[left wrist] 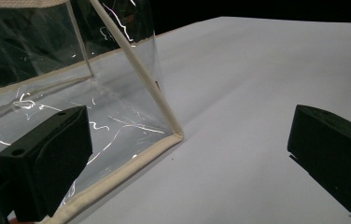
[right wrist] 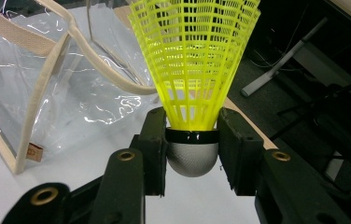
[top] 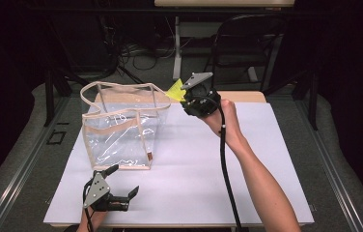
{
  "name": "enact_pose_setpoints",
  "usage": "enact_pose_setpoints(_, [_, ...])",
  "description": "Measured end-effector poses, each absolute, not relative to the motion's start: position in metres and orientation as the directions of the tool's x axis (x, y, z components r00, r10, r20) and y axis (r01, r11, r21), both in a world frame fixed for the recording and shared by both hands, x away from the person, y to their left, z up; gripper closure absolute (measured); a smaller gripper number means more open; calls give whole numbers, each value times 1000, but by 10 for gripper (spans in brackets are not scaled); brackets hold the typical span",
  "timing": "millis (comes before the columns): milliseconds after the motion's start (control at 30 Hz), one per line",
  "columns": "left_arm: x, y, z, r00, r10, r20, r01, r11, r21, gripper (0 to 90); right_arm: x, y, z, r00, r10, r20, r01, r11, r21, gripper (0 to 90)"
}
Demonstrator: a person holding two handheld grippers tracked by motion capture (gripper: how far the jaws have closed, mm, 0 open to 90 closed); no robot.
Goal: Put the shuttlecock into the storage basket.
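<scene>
Yellow plastic mesh fans out from the shuttlecock (right wrist: 193,70), whose silver-grey rounded cork sits pinched between the two black jaws of the right gripper (right wrist: 192,149); the pads press on the black band and the cork from both sides, the skirt pointing away from the gripper. In the high view the right gripper (top: 189,99) is held up above the far part of the white table (top: 266,159), just beside the upper right corner of the clear plastic tote bag (top: 121,128), with the yellow shuttlecock (top: 175,90) sticking out at its tip toward the bag's open top. Whether the skirt touches the bag's beige rim cannot be told from here; it looks just apart.

The bag stands upright on the table, its transparent walls edged with beige fabric tape and a beige handle looped over the opening.

Near the table's front edge the left gripper (top: 121,186) rests low, its jaws spread wide with nothing between them. In the left gripper view the bag's (left wrist: 117,112) taped bottom corner lies just ahead of the left-hand jaw, and bare table lies between the jaws.
</scene>
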State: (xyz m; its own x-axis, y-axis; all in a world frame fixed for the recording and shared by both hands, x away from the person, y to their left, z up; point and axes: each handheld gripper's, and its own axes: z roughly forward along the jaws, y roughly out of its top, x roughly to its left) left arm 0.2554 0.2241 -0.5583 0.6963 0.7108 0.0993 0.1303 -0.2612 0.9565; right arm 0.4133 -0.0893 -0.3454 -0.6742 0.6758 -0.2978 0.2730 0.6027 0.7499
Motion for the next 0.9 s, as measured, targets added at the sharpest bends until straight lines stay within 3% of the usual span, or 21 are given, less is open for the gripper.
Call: enact_pose_setpoints(900, [255,224,-558,700,707,97,129,-259,957,0,424,-63,-337,-699,644,-310,250,626,739,642])
